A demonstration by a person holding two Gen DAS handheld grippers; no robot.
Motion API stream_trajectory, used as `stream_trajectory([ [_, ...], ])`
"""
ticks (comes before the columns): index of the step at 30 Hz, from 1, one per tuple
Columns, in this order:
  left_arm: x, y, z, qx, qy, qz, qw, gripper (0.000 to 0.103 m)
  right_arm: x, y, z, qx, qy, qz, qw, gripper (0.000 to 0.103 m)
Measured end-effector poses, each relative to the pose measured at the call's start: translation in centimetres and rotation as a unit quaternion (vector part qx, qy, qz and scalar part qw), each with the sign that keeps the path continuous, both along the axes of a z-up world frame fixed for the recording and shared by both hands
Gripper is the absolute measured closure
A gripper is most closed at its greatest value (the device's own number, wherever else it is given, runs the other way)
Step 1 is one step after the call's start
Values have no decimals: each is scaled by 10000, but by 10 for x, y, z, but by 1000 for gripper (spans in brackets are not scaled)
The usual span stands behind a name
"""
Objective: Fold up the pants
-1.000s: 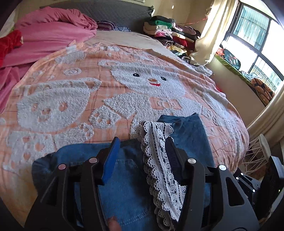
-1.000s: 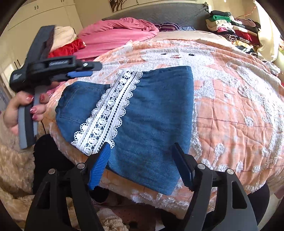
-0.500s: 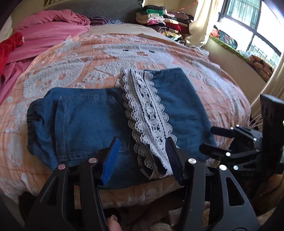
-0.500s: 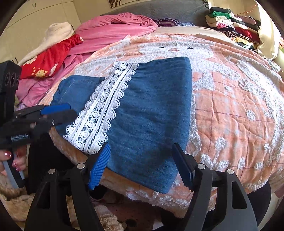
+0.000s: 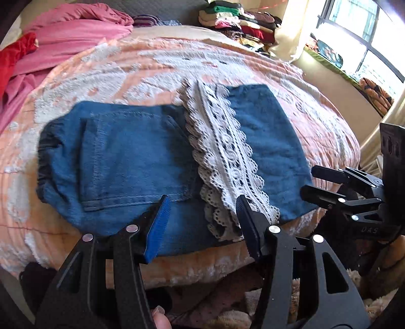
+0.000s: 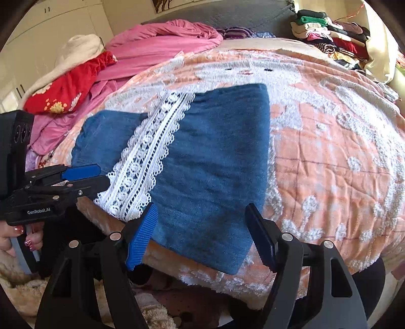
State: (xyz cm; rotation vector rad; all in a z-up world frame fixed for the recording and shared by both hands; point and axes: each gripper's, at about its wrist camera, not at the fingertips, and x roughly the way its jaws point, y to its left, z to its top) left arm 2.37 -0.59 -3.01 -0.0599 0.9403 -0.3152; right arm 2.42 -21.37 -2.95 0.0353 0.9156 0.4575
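Blue denim pants (image 5: 131, 157) lie folded on the bed, with a white lace hem (image 5: 227, 157) crossing them. My left gripper (image 5: 202, 215) hovers open at their near edge, the lace end beside its right finger and nothing pinched. The right gripper (image 5: 311, 182) shows at the pants' right corner. In the right wrist view, the pants (image 6: 215, 164) and lace (image 6: 146, 162) fill the middle. My right gripper (image 6: 201, 220) stands open over the near denim corner, gripping nothing. The left gripper (image 6: 96, 177), held by a hand (image 6: 15, 238), sits by the lace end.
An orange blanket (image 6: 329, 151) with white bear patterns covers the bed. Pink bedding (image 6: 164, 43) and a red garment (image 6: 68, 86) lie at the far left. Stacked folded clothes (image 5: 240, 22) sit at the far right beside a window (image 5: 367, 33).
My left gripper has drawn back from over the pants and sunk to the near bed edge. The right gripper has stayed put. The pants have not moved.
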Motion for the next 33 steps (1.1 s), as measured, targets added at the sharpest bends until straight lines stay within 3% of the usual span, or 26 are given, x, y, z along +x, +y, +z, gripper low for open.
stream_trajectory([
  [2,-2,8,8,-83,-83,103,9999,53,0,-3,6,83,-17,-45,10000,26],
  [11,-13,35,28,66,-253,491,9985,36,-3,3,27,123,-180,-32,9998,23],
  [19,-22,56,37,43,-355,700,9969,14,-1,18,40,-14,-308,57,9995,23],
  [21,-24,61,38,25,-361,751,9965,12,0,21,44,-12,-349,122,9993,22],
  [23,-26,67,39,-15,-368,826,9959,10,0,26,49,-35,-430,125,9990,7],
  [24,-28,71,39,-36,-375,860,9956,10,1,27,52,-19,-488,136,9987,6],
  [33,-34,104,38,-170,-336,1240,9916,10,13,53,71,-133,-670,425,9968,6],
])
